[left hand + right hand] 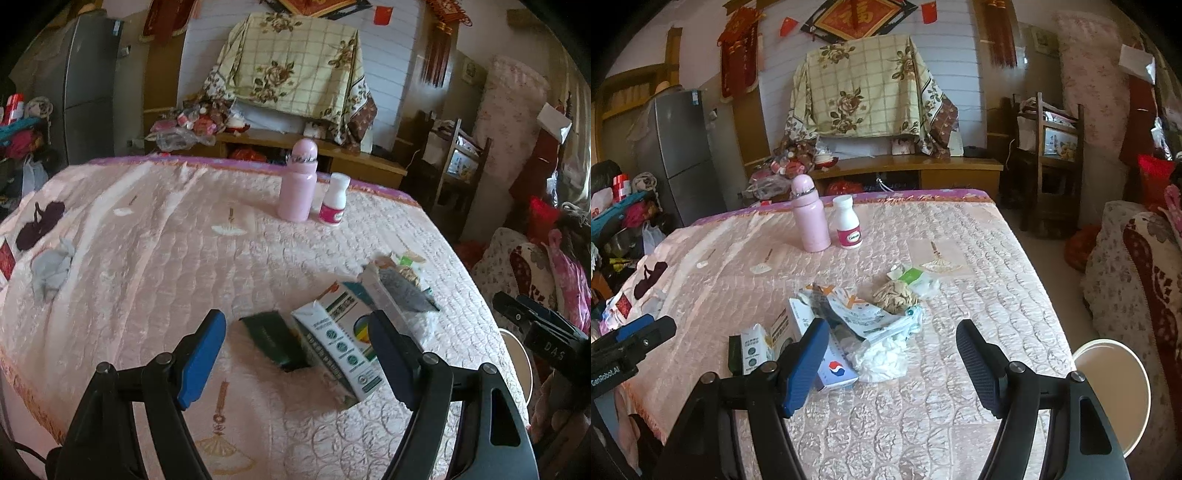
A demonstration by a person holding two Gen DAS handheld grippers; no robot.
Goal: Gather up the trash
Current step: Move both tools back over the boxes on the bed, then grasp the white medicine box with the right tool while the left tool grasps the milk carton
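Note:
A heap of trash lies on the pink quilted cover. In the left wrist view my left gripper hangs open just above a dark green packet and a white-and-green carton; neither pad touches them. A grey torn wrapper lies behind the carton. In the right wrist view my right gripper is open over crumpled white tissue and a blue-and-white box. Beyond these lie a torn printed wrapper, a brown crumpled wad and a green-and-white sachet.
A pink bottle and a white pill bottle stand upright near the far edge. A round white bin sits past the right edge of the cover. A grey crumpled rag and a dark purple item lie at far left. A patterned sofa stands to the right.

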